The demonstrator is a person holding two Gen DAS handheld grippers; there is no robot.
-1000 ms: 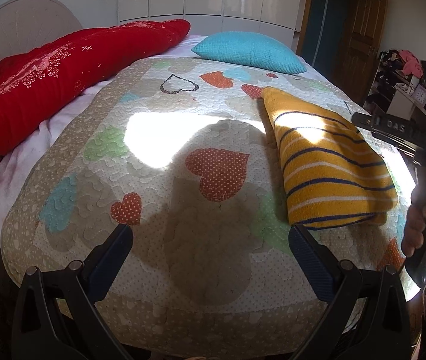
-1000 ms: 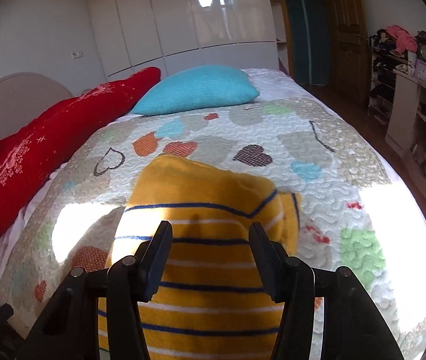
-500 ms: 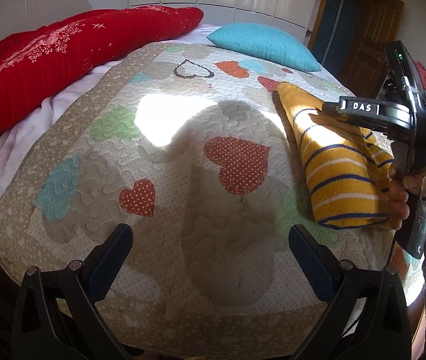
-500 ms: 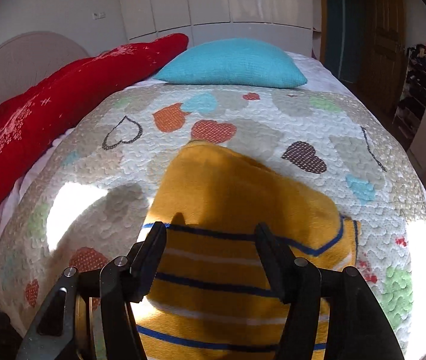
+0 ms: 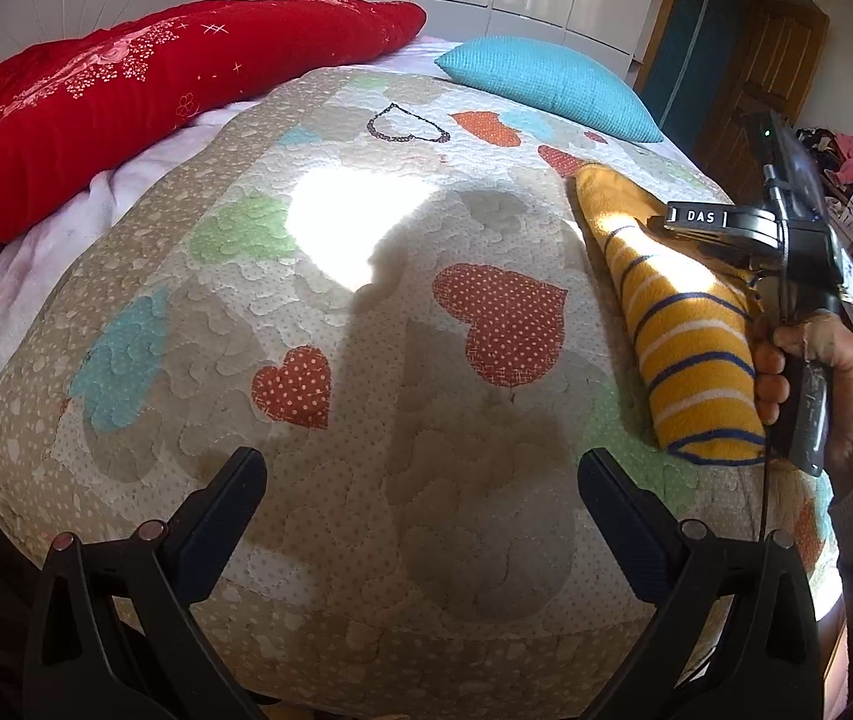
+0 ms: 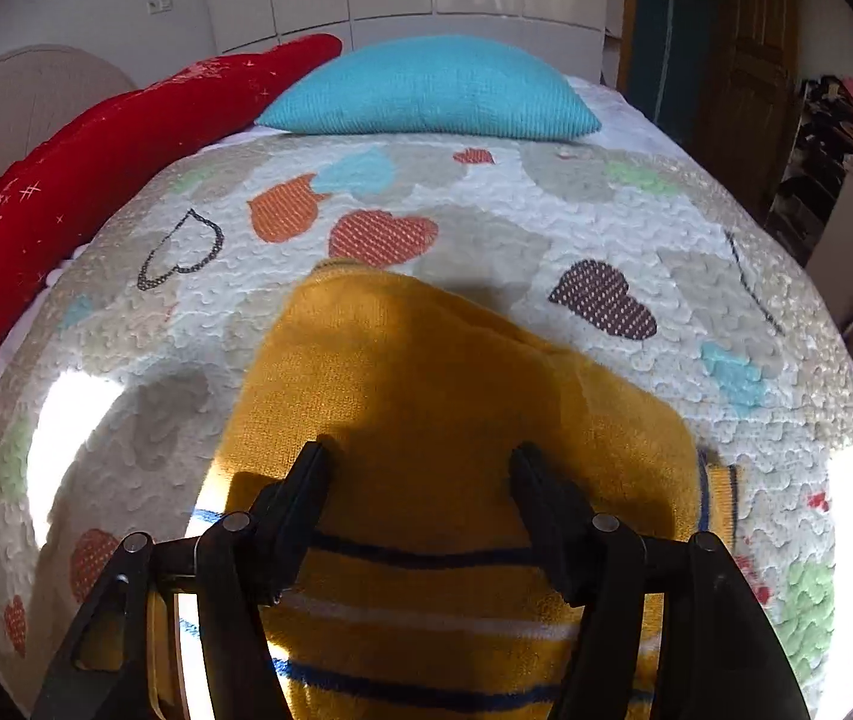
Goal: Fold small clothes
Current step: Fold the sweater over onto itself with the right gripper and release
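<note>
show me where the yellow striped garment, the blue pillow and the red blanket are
yellow striped garment [image 6: 426, 372]: right wrist view, on its plain yellow upper part.
blue pillow [image 6: 432, 90]: right wrist view, on the middle of its knitted face.
red blanket [image 5: 144, 102]: left wrist view, on its patterned top surface.

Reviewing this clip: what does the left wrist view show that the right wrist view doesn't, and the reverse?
Only the left wrist view shows the left gripper, jaws wide apart over bare quilt, and the person's hand on the right gripper's handle beside the sweater.

Only the right wrist view shows the right gripper, jaws open above the sweater with nothing clamped; they have just been opening. It also shows the dark dotted heart.

Both show the folded yellow striped sweater on the heart quilt, the turquoise pillow and the red blanket.
</note>
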